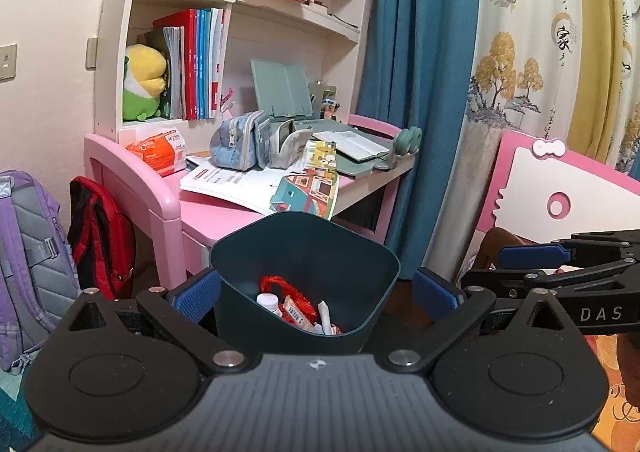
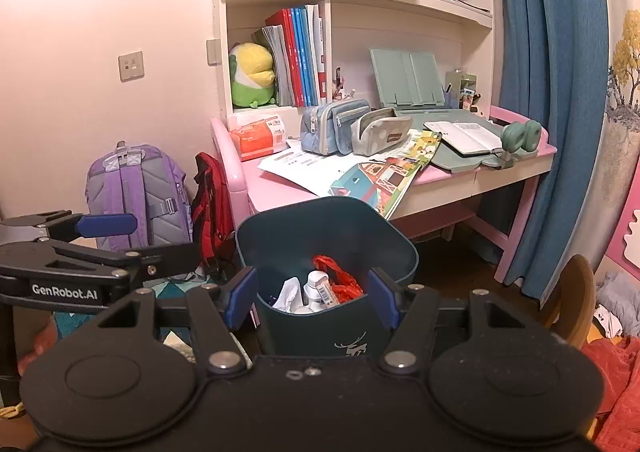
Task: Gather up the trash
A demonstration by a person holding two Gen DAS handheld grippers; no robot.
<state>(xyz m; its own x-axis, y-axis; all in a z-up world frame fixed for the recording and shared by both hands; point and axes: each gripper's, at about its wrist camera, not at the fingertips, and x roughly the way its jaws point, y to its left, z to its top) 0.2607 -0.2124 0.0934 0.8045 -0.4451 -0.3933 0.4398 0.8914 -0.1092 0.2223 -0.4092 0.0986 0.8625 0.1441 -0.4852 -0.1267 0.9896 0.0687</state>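
Note:
A dark teal trash bin (image 1: 304,252) (image 2: 328,228) stands on the floor before the pink desk. Inside lie a red wrapper (image 1: 280,286) (image 2: 340,280), a white bottle (image 1: 269,302) (image 2: 316,286) and white tissue (image 2: 289,294). My left gripper (image 1: 316,292) is open wide, its blue pads (image 1: 198,296) spread either side of the bin in the picture, nothing gripped. In the right wrist view the left gripper (image 2: 160,238) hangs left of the bin, apart from it. My right gripper (image 2: 312,294) is also open and empty. It enters the left wrist view (image 1: 484,266) right of the bin.
The pink desk (image 2: 280,191) carries papers, pencil cases (image 2: 334,125), an open book and a tissue pack. A purple backpack (image 2: 136,191) and a red bag (image 2: 212,203) lean left of it. Blue curtain (image 2: 552,91) at right, a wooden stool (image 2: 576,292) and orange cloth (image 2: 616,380) nearby.

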